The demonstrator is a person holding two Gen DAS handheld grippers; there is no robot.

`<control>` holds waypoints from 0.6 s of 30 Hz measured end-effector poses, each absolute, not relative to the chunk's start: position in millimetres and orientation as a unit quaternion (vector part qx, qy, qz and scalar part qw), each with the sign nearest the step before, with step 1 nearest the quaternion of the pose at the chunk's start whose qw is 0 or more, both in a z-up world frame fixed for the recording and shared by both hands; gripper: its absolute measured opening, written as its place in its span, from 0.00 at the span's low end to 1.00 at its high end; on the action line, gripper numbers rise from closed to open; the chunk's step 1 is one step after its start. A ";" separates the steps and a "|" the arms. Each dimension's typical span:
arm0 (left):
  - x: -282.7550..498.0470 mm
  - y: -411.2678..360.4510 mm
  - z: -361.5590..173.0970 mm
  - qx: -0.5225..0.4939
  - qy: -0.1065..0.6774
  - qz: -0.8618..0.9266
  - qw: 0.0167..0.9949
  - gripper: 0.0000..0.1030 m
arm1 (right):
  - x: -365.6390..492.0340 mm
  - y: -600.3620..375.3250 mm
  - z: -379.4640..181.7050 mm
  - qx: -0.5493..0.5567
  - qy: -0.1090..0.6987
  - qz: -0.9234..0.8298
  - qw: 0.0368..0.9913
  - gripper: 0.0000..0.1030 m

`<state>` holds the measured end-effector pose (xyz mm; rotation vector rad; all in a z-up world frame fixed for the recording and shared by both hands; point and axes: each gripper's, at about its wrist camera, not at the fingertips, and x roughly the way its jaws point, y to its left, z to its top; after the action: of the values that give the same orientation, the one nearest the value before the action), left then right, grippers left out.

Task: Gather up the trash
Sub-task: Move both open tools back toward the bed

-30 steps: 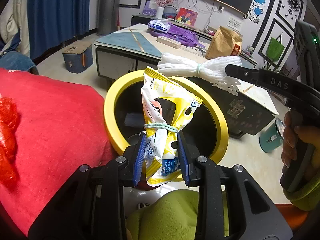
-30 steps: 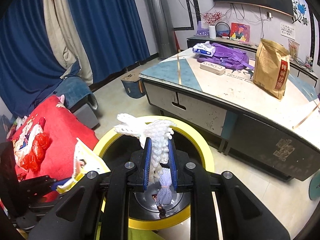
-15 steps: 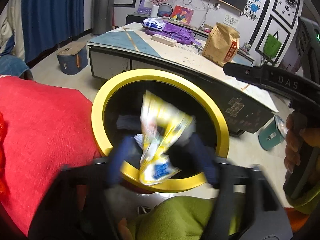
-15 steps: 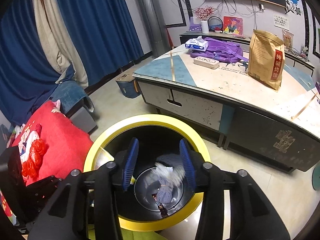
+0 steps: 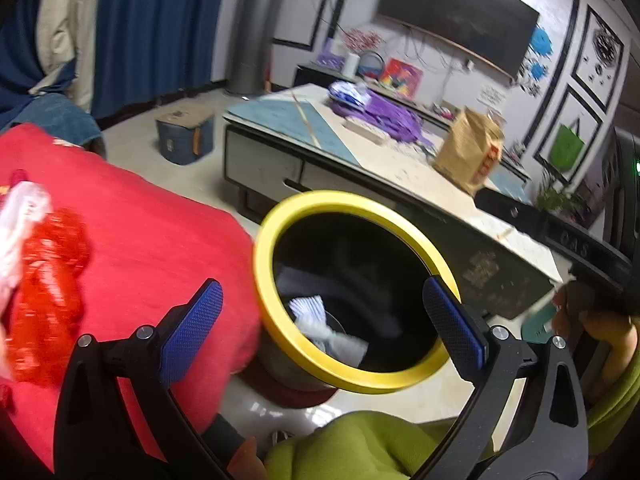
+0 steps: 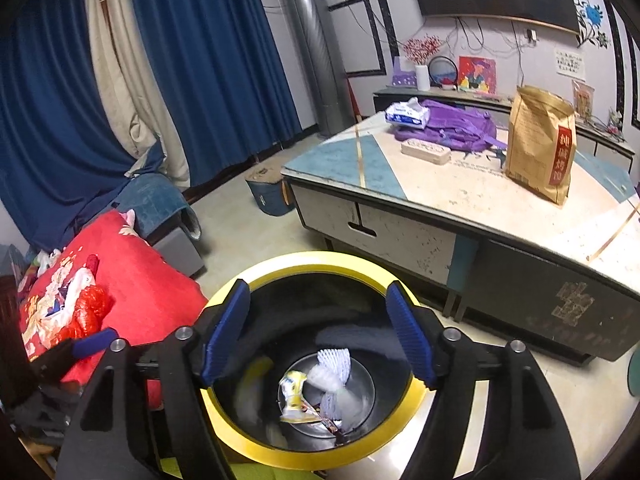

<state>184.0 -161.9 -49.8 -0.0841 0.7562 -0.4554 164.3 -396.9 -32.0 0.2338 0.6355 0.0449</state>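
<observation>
A black trash bin with a yellow rim [image 5: 352, 200] [image 6: 320, 260] stands on the floor below both grippers. At its bottom lie the white foam net [image 6: 334, 380] [image 5: 320, 320] and the yellow snack wrapper [image 6: 294, 394]. My left gripper [image 5: 322, 328] hangs over the bin's near left side, jaws opening wide, nothing between them. My right gripper [image 6: 318, 332] is above the bin's mouth, jaws opening, also with nothing between its blue pads [image 6: 410, 336]. A red plastic bag [image 5: 44, 288] [image 6: 90, 310] lies on the red cushion to the left.
The red cushion [image 5: 152, 248] touches the bin's left side. A low table [image 6: 460, 200] behind the bin carries a brown paper bag [image 6: 540, 144], a purple bag [image 6: 448, 128] and a tissue pack [image 6: 406, 112]. A blue box [image 6: 268, 196] sits on the floor.
Both grippers opened and let go: the yellow wrapper and the white foam net dropped into the bin. The left gripper rose and shifted left, bringing the red bag into view.
</observation>
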 end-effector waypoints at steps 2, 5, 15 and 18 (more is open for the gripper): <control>182.3 -154.2 -43.8 -0.047 0.358 -0.210 0.909 0.89 | 161.8 -393.2 -28.4 0.109 0.304 0.026 0.946 0.69; 179.5 -144.4 -37.0 -0.054 0.347 -0.197 0.915 0.89 | 157.4 -388.1 -23.0 0.105 0.291 0.032 0.950 0.70; 165.1 -112.3 -17.6 -0.066 0.312 -0.152 0.935 0.89 | 140.3 -359.5 -3.7 0.078 0.241 0.066 0.965 0.74; 161.0 -103.2 -12.5 -0.070 0.302 -0.138 0.941 0.89 | 136.8 -350.3 0.4 0.072 0.233 0.076 0.967 0.75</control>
<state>161.0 -103.2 -12.5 -0.1421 0.6159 -0.2813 136.8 -350.3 0.4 0.1450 0.4703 0.1545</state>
